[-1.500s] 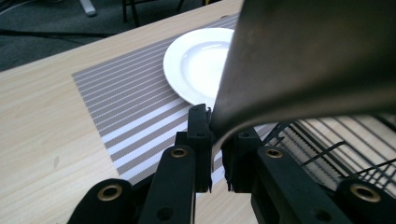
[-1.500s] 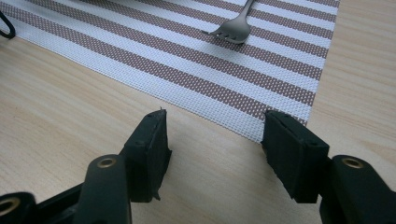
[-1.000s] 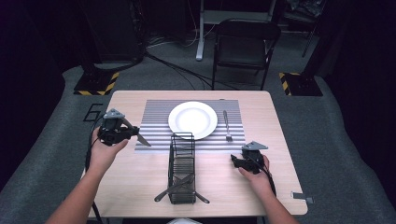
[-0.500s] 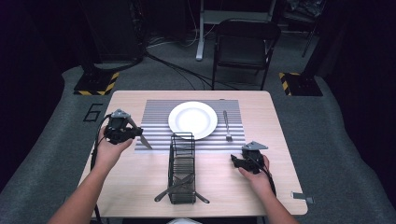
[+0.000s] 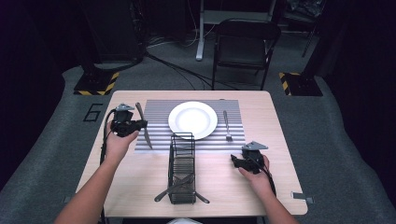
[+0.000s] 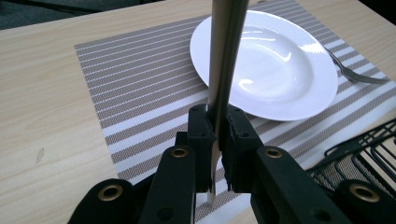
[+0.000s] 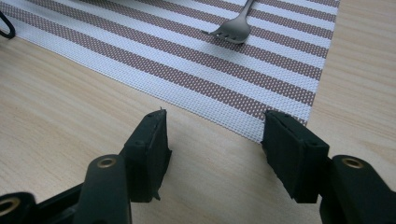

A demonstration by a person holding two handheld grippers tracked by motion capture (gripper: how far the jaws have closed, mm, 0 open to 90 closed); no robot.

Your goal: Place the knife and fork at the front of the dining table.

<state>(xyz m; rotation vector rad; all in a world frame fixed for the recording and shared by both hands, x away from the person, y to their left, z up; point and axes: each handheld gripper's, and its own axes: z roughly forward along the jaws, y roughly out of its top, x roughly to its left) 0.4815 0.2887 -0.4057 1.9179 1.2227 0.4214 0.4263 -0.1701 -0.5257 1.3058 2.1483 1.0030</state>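
We note the left claw [image 5: 140, 124] clamped on a slim silver metal knife [image 5: 144, 126], held above the left edge of the brown-and-white striped placemat [image 5: 159, 126], beside the round white plate [image 5: 193, 120]. Our right claw [image 5: 235, 161] rests spread wide and empty on the pale wooden desk [image 5: 224, 182], near the silver fork [image 7: 233, 28].

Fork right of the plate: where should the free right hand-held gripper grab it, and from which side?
Grip the fork at mid-handle, coming from above with the jaws across the handle. It lies flat on the striped placemat, handle pointing away from the person and tines toward them, apart from the plate. The right hand-held gripper is open nearby.
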